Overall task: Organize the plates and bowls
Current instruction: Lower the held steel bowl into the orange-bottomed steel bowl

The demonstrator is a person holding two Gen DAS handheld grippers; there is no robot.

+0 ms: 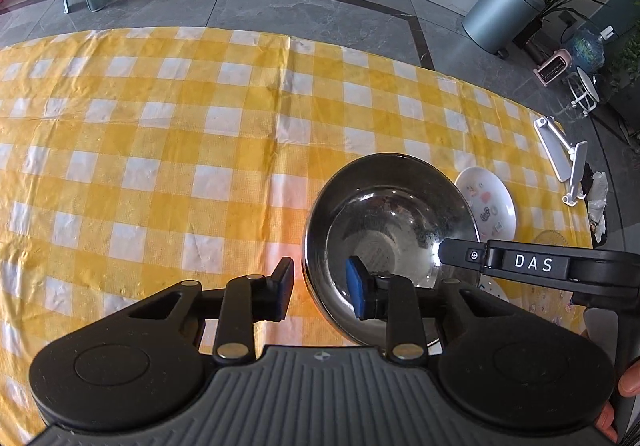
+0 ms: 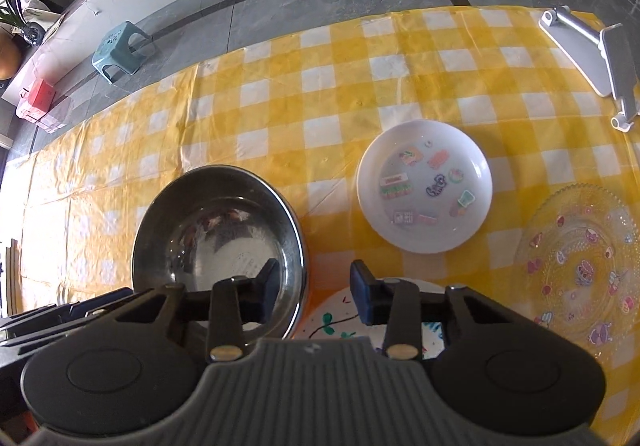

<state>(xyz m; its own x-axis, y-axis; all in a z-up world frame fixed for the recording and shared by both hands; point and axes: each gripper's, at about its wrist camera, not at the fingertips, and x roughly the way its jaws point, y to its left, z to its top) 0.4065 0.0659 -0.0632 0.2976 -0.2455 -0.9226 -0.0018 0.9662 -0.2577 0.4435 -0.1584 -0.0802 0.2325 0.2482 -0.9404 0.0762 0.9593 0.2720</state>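
A yellow-checked tablecloth (image 2: 320, 57) carries 1 steel bowl (image 2: 218, 213), 1 white plate (image 2: 424, 185), 1 glass plate (image 2: 580, 262) and a white stand (image 2: 592, 57).

The right gripper (image 2: 314, 296) is hiding most of a white plate with green drawings (image 2: 336, 320), while the clear beaded glass plate (image 2: 580, 266) is running off the right edge
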